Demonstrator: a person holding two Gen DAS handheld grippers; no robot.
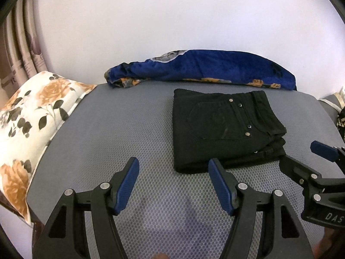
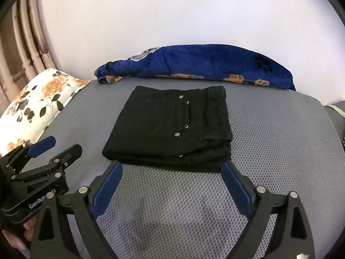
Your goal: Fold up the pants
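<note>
Black pants (image 1: 224, 127) lie folded into a compact rectangle on the grey mesh surface (image 1: 120, 129), back pocket and metal rivets facing up. They also show in the right wrist view (image 2: 168, 129). My left gripper (image 1: 173, 165) is open and empty, just in front of the pants' near left corner. My right gripper (image 2: 171, 169) is open and empty, its fingertips at the pants' near edge, one on each side. The right gripper also shows at the right edge of the left wrist view (image 1: 301, 155). The left gripper shows at the left of the right wrist view (image 2: 62, 144).
A blue blanket (image 1: 204, 69) with orange flowers lies along the back edge against the white wall. A floral pillow (image 1: 32, 116) sits at the left. Curtains (image 1: 19, 54) hang at far left. A grey item (image 1: 332, 108) lies at the right edge.
</note>
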